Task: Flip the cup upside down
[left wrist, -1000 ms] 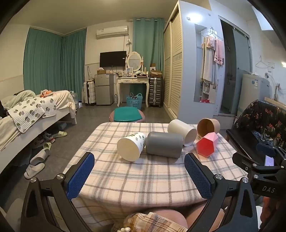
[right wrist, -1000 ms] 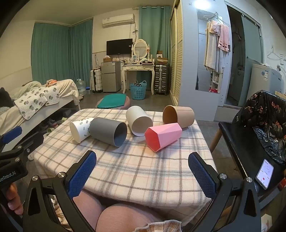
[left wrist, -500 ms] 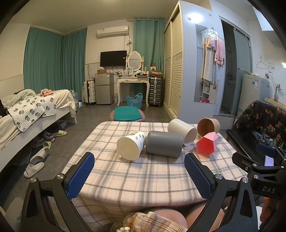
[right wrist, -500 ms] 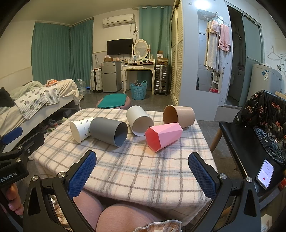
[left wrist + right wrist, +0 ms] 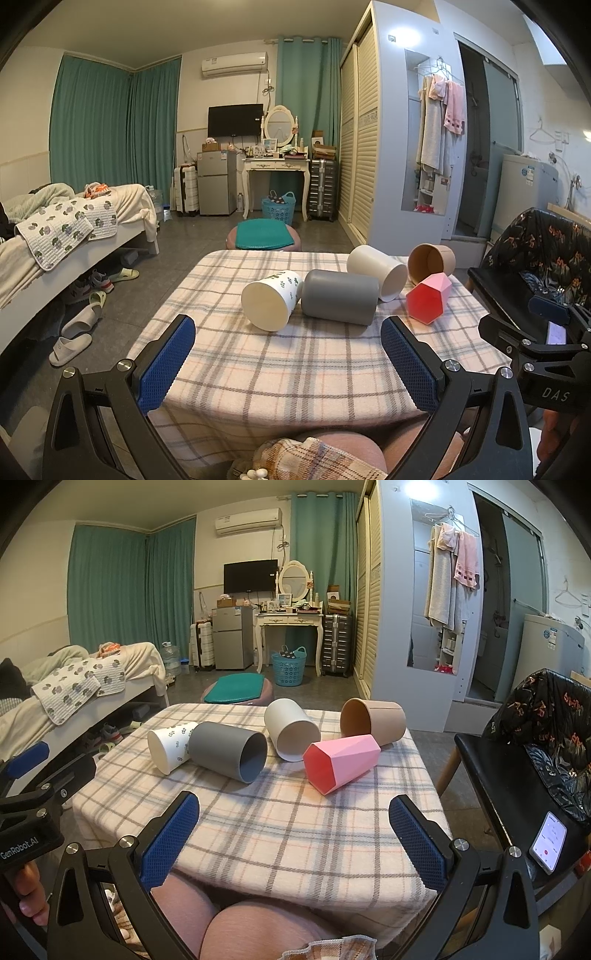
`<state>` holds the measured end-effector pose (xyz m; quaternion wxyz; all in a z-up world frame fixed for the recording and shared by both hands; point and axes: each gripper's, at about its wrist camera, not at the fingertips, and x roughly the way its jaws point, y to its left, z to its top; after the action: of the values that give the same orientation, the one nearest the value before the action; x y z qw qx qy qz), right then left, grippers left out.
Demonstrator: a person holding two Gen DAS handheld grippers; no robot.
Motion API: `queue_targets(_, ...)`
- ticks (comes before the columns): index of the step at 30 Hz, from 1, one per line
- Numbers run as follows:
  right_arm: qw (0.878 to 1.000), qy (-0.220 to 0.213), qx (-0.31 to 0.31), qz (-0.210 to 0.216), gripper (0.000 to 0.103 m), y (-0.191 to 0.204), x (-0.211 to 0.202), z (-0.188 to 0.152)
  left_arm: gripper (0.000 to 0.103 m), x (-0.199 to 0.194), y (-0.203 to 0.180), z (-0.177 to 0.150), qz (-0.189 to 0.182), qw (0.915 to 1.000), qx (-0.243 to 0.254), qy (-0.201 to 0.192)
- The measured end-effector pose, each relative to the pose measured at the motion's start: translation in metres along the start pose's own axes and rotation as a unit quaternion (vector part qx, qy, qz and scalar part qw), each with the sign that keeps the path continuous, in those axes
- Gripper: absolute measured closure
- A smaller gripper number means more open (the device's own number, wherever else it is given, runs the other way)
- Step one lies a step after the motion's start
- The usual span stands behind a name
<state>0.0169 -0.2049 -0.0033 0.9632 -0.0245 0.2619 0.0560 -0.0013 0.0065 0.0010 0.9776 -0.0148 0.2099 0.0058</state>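
Five cups lie on their sides across the far half of the worktop (image 5: 295, 823), which is covered by a plaid cloth. From left to right: a white leaf-print cup (image 5: 170, 746) with its base turned toward the near left edge, a grey cup (image 5: 229, 750) touching it with its mouth facing near right, a plain white cup (image 5: 291, 729) with its mouth facing the near side, a pink faceted cup (image 5: 341, 762) nearest of all with its mouth facing near left, and a tan cup (image 5: 373, 720) just behind the pink one, mouth to the left. None stands upright or inverted.

The left claw (image 5: 288, 363) is spread wide with nothing between its blue pads, hanging over the near edge of the worktop, well short of the cups. The right claw (image 5: 295, 834) is likewise spread wide and empty, also over the near edge. A phone (image 5: 548, 845) with a lit screen lies on the black chair (image 5: 517, 794) at the right.
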Motion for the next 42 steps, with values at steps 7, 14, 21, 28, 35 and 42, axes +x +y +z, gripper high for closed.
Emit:
queue_targets(7, 1.0, -0.001, -0.001, 0.001, 0.0, 0.0013, -0.0001, 0.0004, 0.0, 0.0012, -0.0018, -0.0006, 0.002, 1.0, 0.001, -0.002)
queue_targets(14, 1.0, 0.0, -0.001, 0.001, 0.0, 0.0008, -0.0003, 0.0008, 0.0, 0.0007, -0.0023, -0.0001, 0.001, 1.0, 0.001, -0.002)
queue_targets(21, 1.0, 0.0, -0.002, 0.001, 0.0, 0.0013, -0.0003, 0.0007, 0.0, 0.0006, -0.0021, -0.0001, 0.001, 1.0, 0.0, -0.003)
queue_targets(28, 1.0, 0.0, -0.005, 0.004, 0.0, 0.0017, -0.0009, 0.0029, 0.0, 0.0, -0.0018, -0.0003, 0.001, 1.0, 0.0, -0.003)
queue_targets(35, 1.0, 0.0, -0.005, 0.004, 0.0, 0.002, -0.0012, 0.0034, 0.0, 0.0006, -0.0022, -0.0004, 0.002, 1.0, 0.0, -0.003)
queue_targets(42, 1.0, 0.0, -0.006, 0.005, 0.0, 0.0027, -0.0007, 0.0034, 0.0, 0.0008, -0.0022, -0.0005, 0.001, 1.0, 0.0, -0.002)
